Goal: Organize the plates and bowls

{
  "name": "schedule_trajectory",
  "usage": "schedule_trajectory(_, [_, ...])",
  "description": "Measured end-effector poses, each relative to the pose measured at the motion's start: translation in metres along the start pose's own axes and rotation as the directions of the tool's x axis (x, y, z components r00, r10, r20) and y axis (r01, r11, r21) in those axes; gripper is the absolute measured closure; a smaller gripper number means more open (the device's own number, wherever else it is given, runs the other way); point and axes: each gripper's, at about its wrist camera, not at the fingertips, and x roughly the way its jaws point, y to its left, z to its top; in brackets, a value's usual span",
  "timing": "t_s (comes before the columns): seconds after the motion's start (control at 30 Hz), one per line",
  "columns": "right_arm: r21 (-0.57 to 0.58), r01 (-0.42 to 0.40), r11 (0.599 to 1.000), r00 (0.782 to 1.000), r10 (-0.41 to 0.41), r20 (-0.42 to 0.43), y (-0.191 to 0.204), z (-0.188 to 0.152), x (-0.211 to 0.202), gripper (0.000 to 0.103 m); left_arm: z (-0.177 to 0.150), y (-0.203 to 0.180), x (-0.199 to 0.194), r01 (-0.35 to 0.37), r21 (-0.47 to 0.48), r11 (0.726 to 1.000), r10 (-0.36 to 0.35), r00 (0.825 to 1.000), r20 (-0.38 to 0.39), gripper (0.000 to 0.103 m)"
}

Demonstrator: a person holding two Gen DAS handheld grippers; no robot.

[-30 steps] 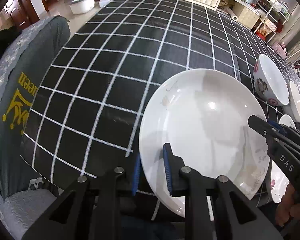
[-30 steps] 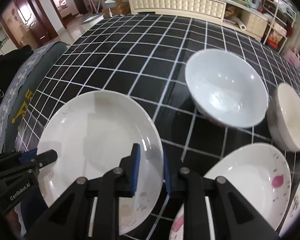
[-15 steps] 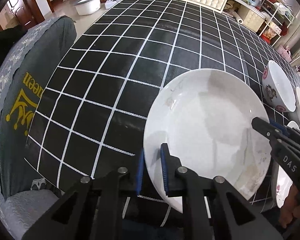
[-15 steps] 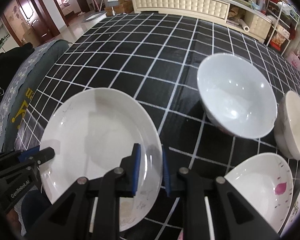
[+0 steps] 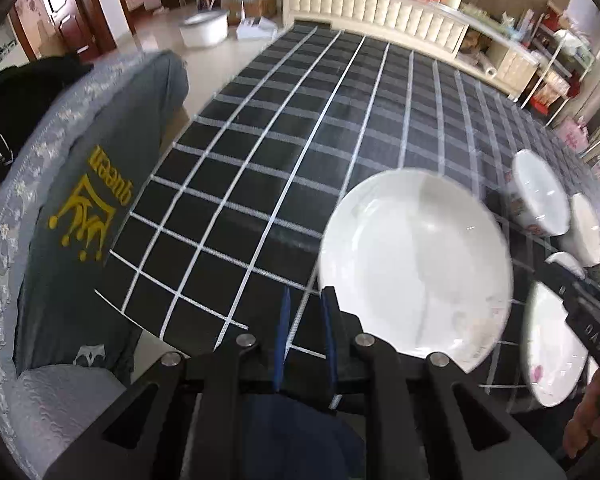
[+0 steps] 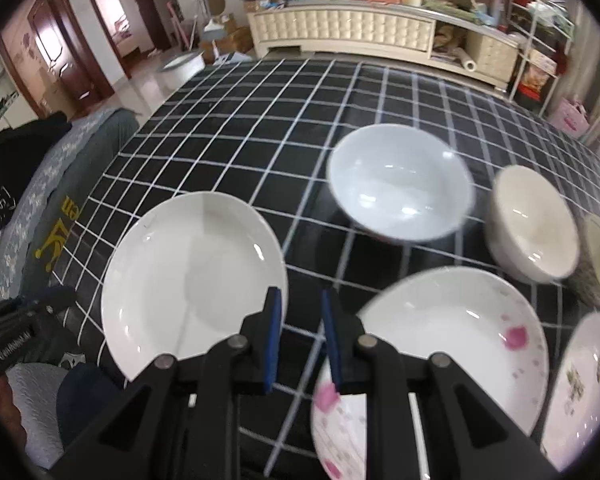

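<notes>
— Looking along our left gripper [image 5: 304, 320], what do we have between the blue pads?

— Nothing. The two fingers stand a narrow way apart and we see only the black tablecloth with its white grid [image 5: 260, 184] through the gap. The plain round white china plate [image 5: 416, 264] lies flat on that cloth, just right of the right finger and ahead of it. Its near rim is beside the fingertip, not inside the jaws.

— And our right gripper [image 6: 298, 320]?

— Much the same: its fingers are slightly parted and hold nothing, with cloth showing between them. From there the plain plate [image 6: 192, 276] sits to the left of the left finger, its edge close against that fingertip.

— What lies on the other side of those fingers?

— To the right of them we find a white plate sprinkled with pink flowers [image 6: 460, 336], its near rim passing under the right finger. Ahead and a little right stands a deep white bowl [image 6: 398, 184], and further right a cream bowl [image 6: 534, 224]. None of them is stacked.

— Left of the left fingers?

— A grey cushion printed with a yellow crown [image 5: 80, 220], beyond the table's edge.
</notes>
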Motion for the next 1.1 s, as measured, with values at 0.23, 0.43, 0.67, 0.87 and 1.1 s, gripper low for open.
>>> schedule_trajectory(0.23, [0.067,0.035,0.997,0.998,-0.038,0.056,-0.03,-0.023,-0.043,0.078,-0.011,-0.044,-0.041,0.098,0.102,0.99,-0.103,0.993,0.049,0.089])
schedule_trajectory(0.43, [0.118,0.067,0.991,0.994,-0.077,0.083,-0.059,-0.041,-0.068,0.078,-0.027,-0.104,-0.054,0.167,0.213,0.963,-0.18,0.983,0.043,0.089])
schedule_trajectory(0.67, [0.167,0.101,0.981,0.989,-0.117,0.087,-0.095,-0.059,-0.078,0.078,-0.038,-0.15,-0.052,0.197,0.292,0.936,-0.212,0.977,0.02,0.079])
schedule_trajectory(0.87, [0.192,0.11,0.975,0.99,-0.124,0.063,-0.121,-0.064,-0.07,0.078,-0.041,-0.178,-0.032,0.245,0.316,0.917,-0.242,0.969,-0.05,0.077])
schedule_trajectory(1.1, [0.178,0.144,0.973,0.988,-0.152,0.028,-0.138,-0.063,-0.053,0.078,-0.035,-0.188,0.0,0.255,0.295,0.921,-0.231,0.966,-0.113,0.077])
